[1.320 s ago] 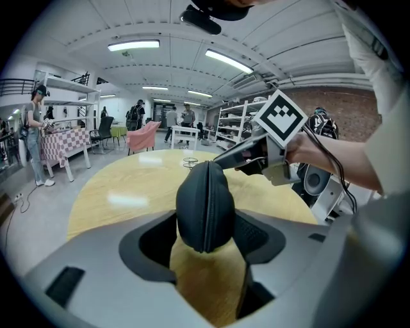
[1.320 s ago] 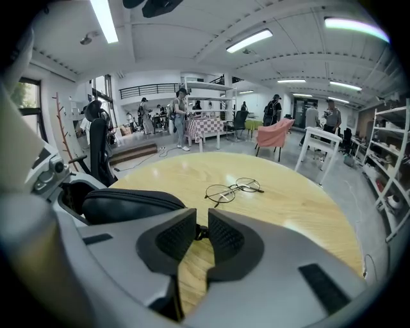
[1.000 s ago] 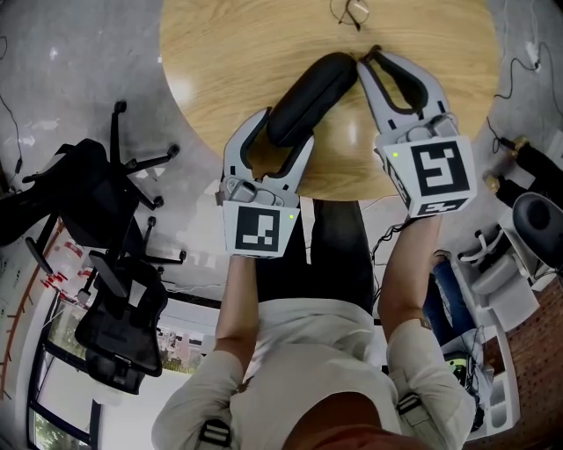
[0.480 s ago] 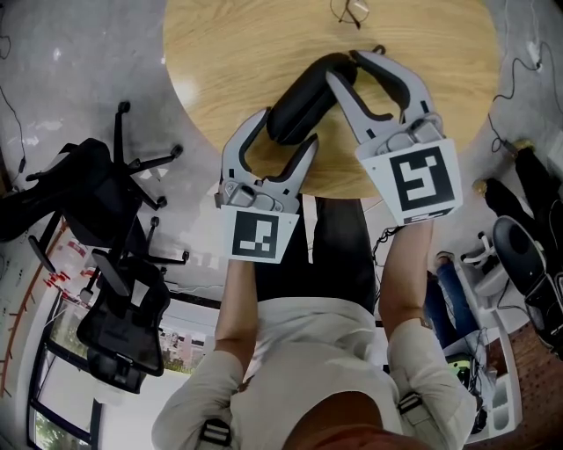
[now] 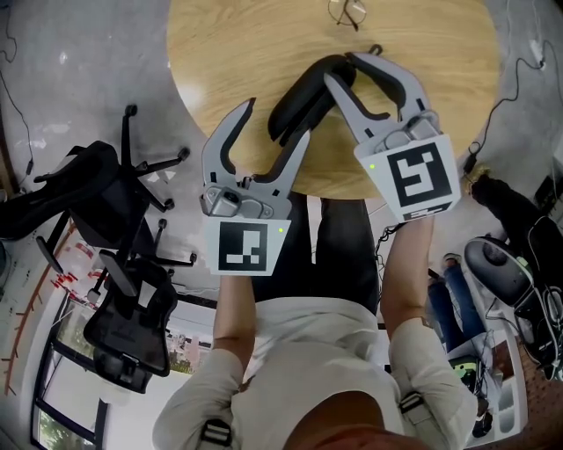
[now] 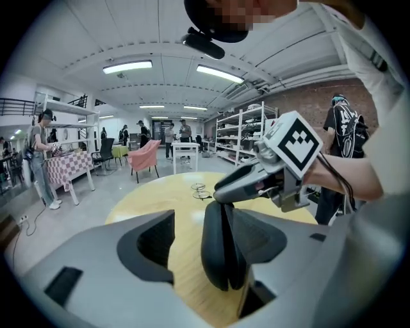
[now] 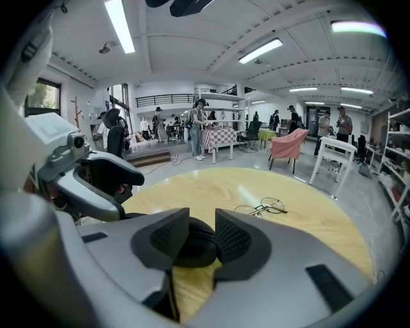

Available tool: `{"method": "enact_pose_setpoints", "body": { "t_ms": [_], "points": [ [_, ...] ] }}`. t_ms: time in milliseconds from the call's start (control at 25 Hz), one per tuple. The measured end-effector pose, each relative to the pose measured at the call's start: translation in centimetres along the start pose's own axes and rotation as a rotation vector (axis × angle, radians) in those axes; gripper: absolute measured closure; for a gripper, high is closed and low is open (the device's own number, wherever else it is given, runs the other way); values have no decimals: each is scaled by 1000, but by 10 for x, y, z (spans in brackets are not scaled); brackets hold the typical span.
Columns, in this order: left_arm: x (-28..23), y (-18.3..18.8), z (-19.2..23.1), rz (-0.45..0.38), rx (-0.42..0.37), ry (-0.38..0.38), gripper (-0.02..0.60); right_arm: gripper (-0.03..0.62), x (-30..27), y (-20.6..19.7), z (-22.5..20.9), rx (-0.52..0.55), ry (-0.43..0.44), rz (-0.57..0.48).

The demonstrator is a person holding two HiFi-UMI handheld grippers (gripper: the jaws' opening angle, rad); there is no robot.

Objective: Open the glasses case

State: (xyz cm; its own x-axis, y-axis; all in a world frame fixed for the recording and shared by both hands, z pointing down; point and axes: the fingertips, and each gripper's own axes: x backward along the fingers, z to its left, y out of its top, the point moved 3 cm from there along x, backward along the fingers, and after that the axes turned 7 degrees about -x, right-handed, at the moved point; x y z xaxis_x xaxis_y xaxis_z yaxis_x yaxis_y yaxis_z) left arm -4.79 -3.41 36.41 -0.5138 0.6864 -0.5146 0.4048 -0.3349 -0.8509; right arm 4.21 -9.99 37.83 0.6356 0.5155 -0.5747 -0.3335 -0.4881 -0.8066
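A black glasses case (image 5: 299,97) lies slantwise on the round wooden table (image 5: 229,44). My left gripper (image 5: 279,119) hangs open above the case's near end. In the left gripper view the case (image 6: 221,250) leans by the right pad while the left pad stands well apart. My right gripper (image 5: 341,68) straddles the case's far end, and its jaws are closing. In the right gripper view the case (image 7: 192,246) fills the gap between the two pads and touches both. A pair of wire-framed glasses (image 5: 350,12) lies on the table's far side.
Black office chairs (image 5: 106,202) stand on the floor to the left of the table. A grey bin and cables (image 5: 515,272) sit at the right. The table's near edge runs just under both grippers. People, chairs and shelves stand far behind.
The left gripper has lifted and drawn back from the case, which no longer sits deep between its jaws. The right gripper moved left from the case's tip, opened wider and now straddles its far end.
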Motion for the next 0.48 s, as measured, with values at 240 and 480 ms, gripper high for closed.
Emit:
{"method": "enact_pose_setpoints", "body": {
  "t_ms": [240,480],
  "points": [
    [-15,-1,9,23,-67,-24,284,450,1,-1,1,-6,1,-1],
    [-28,-3,6,61,-89,-80,284,451,-1,0,3,4,1,8]
  ]
}}
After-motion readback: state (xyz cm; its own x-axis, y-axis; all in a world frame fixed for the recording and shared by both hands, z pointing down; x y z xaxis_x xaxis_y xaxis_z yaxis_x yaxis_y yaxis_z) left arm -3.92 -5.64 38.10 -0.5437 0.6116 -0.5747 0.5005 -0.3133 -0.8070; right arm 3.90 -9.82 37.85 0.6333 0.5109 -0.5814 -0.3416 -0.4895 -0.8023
